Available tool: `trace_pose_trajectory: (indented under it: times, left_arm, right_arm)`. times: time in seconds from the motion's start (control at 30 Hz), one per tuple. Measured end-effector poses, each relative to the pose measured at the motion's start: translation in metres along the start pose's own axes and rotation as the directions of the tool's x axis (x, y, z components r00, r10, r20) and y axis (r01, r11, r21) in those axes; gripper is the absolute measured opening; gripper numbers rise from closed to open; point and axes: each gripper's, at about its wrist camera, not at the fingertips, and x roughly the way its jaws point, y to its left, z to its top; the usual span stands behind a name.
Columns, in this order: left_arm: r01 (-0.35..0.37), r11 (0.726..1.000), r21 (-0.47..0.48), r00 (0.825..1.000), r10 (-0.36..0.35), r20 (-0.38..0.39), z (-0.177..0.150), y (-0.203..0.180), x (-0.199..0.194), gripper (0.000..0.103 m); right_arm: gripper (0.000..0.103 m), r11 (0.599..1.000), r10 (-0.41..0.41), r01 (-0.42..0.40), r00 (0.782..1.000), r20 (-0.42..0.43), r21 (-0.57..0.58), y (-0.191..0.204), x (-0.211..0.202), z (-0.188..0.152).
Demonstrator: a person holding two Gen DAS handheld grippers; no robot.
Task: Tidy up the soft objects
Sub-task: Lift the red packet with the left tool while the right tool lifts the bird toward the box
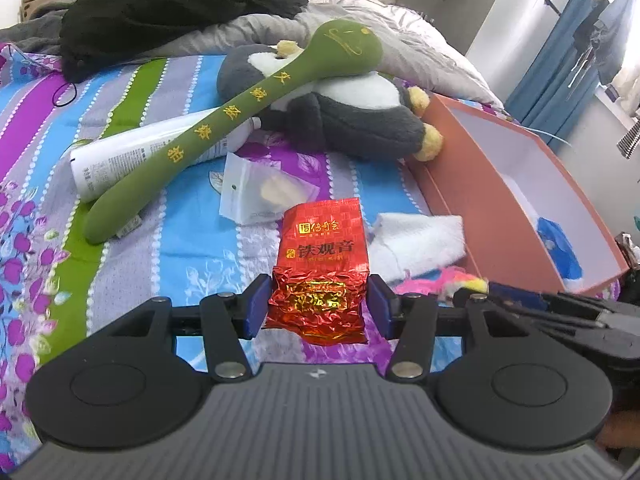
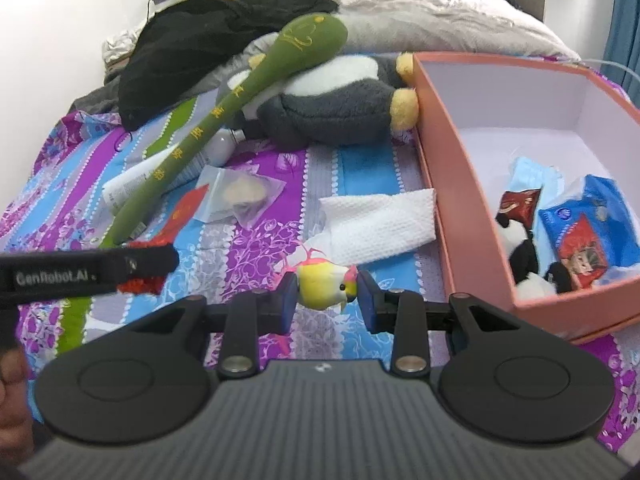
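Striped floral bedsheet (image 2: pixel 360 172), purple, blue and green, covers the bed and carries every item listed. Pink cardboard box (image 2: pixel 452 168), open-topped, white inside, lies at the right side of the bed; it already holds a blue tissue pack, a small red packet and a panda toy. Grey and white plush penguin (image 2: pixel 332 104) lies on its side just beside the box's far corner, with a long green plush mallet (image 1: pixel 224 128) resting across it, its handle slanting toward the near left. White tube (image 1: pixel 132 160) lies under that handle; a clear pouch (image 1: pixel 260 188) and a folded white towel (image 2: pixel 380 220) lie nearer the tools. Left gripper (image 1: pixel 318 304) is closed on a red foil tea packet (image 1: pixel 320 256), crimped end between the pads, long axis pointing straight ahead. Right gripper (image 2: pixel 326 292) is clamped on a small yellow toy bird (image 2: pixel 324 286), beak facing right. Key relation: the box lies to the right of both tools, and the right gripper is the nearer, close beside the box's left wall; judged next, a lift over that wall.
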Motion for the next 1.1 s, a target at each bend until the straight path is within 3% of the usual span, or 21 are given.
trace_pose_trajectory:
  times: [0.23, 0.4, 0.57, 0.7, 0.87, 1.0, 1.1]
  left_arm:
    - [0.005, 1.0, 0.004, 0.999, -0.005, -0.033, 0.041, 0.009, 0.045, 0.058]
    - [-0.008, 1.0, -0.009, 0.994, 0.007, -0.107, 0.083, 0.013, 0.064, 0.058]
    - [-0.012, 1.0, 0.009, 0.995, 0.012, -0.099, 0.111, 0.011, 0.055, 0.058]
    - [0.022, 1.0, 0.015, 0.997, -0.02, -0.073, 0.103, 0.007, 0.055, 0.058]
    - [0.039, 0.999, 0.021, 0.998, -0.038, -0.039, 0.071, 0.0, 0.045, 0.058]
    - [0.03, 0.999, 0.038, 0.999, -0.029, -0.039, 0.052, -0.009, 0.017, 0.058]
    - [0.05, 0.998, 0.048, 0.999, -0.049, -0.019, 0.047, -0.018, -0.008, 0.058]
  right_arm:
    - [0.036, 0.998, 0.009, -0.013, 0.997, -0.076, -0.055, 0.005, 0.043, 0.03]
    - [0.035, 0.999, 0.018, -0.026, 0.987, -0.162, -0.047, 0.008, 0.044, 0.055]
    - [0.035, 0.998, 0.026, -0.033, 0.991, -0.135, -0.047, 0.004, 0.034, 0.058]
    - [0.035, 0.998, 0.04, -0.043, 0.996, -0.079, -0.039, 0.001, 0.027, 0.047]
    - [0.035, 0.999, 0.018, -0.019, 0.999, -0.034, -0.033, -0.001, 0.008, 0.021]
    - [0.035, 0.999, 0.038, -0.037, 0.999, -0.028, 0.033, -0.004, -0.021, 0.012]
    - [0.035, 0.999, 0.029, -0.029, 1.0, 0.012, 0.021, -0.003, -0.043, 0.007]
